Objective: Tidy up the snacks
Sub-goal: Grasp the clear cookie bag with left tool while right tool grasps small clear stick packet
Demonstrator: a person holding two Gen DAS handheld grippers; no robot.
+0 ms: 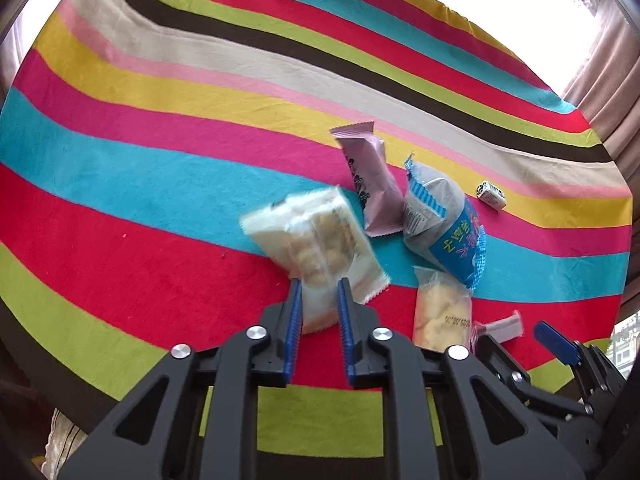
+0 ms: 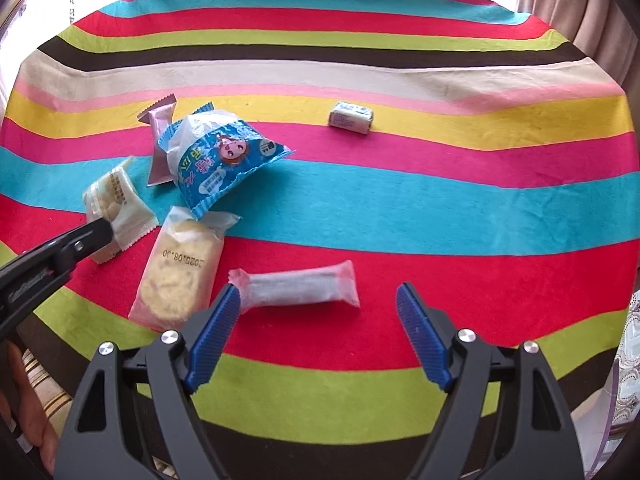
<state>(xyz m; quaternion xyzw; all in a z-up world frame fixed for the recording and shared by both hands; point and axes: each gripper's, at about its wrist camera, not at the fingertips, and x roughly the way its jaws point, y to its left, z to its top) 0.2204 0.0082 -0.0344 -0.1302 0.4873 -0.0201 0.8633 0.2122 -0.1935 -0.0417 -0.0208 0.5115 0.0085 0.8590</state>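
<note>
A: Snacks lie scattered on a striped cloth (image 2: 400, 216). What is nearest?

B: Nearest the right gripper (image 2: 316, 306), whose fingers are spread wide and hold nothing, lies a pink-ended bar (image 2: 296, 286). Its long axis runs left to right, crosswise between the fingertips; its left end touches the left pad.

A: And the left gripper (image 1: 319, 284)?

B: It is pinching a clear cookie pack (image 1: 310, 240) by one end, lifted above the cloth.

A: Farther out?

B: A round-cracker pack (image 2: 178, 272) lies just left of the bar. Beyond it a blue packet (image 2: 224, 156) overlaps a mauve bar (image 2: 158, 132). A small wrapped candy (image 2: 351, 118) sits well apart, farthest back.
</note>
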